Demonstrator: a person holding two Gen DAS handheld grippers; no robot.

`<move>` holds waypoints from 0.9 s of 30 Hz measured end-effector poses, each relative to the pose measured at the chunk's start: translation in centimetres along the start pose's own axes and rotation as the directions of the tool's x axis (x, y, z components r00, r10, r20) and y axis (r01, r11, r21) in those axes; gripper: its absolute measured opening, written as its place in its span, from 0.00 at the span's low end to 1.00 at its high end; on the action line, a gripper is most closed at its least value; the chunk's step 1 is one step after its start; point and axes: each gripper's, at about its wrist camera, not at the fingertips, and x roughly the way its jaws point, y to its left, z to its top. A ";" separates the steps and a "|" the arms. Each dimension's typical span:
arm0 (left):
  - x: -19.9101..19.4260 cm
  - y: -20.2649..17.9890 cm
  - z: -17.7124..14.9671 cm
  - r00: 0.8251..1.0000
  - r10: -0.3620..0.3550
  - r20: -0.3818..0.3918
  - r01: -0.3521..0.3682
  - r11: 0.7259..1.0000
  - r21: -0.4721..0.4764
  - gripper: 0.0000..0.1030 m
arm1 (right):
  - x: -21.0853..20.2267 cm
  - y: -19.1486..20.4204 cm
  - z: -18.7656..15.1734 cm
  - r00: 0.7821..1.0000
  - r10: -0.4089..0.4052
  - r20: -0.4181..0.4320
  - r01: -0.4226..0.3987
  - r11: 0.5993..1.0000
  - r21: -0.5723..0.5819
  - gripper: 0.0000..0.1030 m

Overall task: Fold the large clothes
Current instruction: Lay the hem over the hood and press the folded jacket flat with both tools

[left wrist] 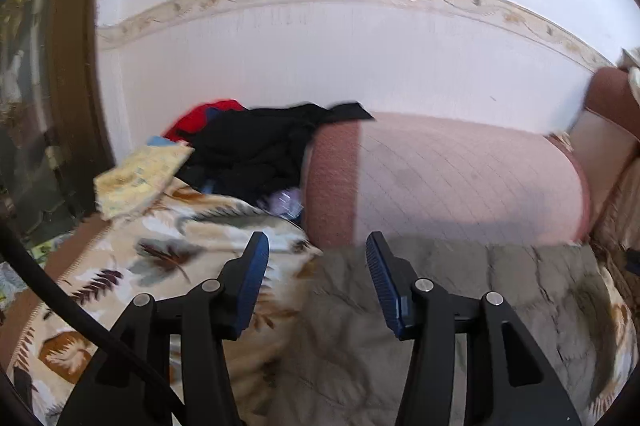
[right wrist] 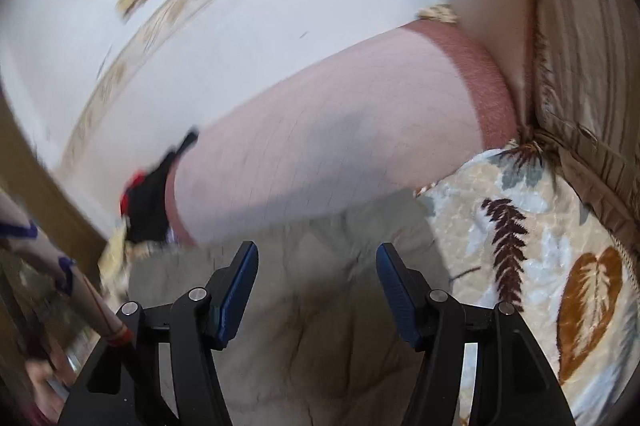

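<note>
Plainly, the leaf-print blanket [right wrist: 520, 266] is covering the seat, and the grey-beige garment [left wrist: 400, 326] is lying crumpled on it against the pink bolster [left wrist: 460, 177]; the pile of dark clothes [left wrist: 256, 145] is sitting near its far left edge and risking getting dragged in; the left gripper [left wrist: 316, 250] and right gripper [right wrist: 316, 258] are both hovering released, gripping nothing, so closing now is likely pinching blanket along with cloth.

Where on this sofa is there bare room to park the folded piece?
Free: the leaf-print cover right of the grey garment, bordered by the pink bolster and striped cushion. Crowded: left of the bolster, where the black clothes pile and yellow cloth sit.
</note>
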 end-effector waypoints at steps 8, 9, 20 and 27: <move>6.4 -8.8 -7.7 0.967 -0.024 -0.255 0.081 0.973 0.215 0.49 | 5.6 4.9 -6.6 0.983 -0.108 -0.150 0.067 0.965 -0.253 0.65; 7.6 -9.0 -8.3 0.962 -0.007 -0.272 0.068 0.974 0.217 0.49 | 6.5 5.1 -6.9 0.977 -0.148 -0.154 0.099 0.954 -0.283 0.65; 13.1 -9.7 -9.7 0.932 0.087 -0.353 0.002 0.970 0.244 0.50 | 13.6 2.1 -7.5 0.940 -0.229 -0.253 0.164 0.953 -0.253 0.71; 1.8 -5.7 -12.8 0.970 -0.001 -0.244 0.036 0.990 0.139 0.50 | 2.9 2.9 -10.1 0.985 -0.117 -0.123 0.096 0.983 -0.158 0.71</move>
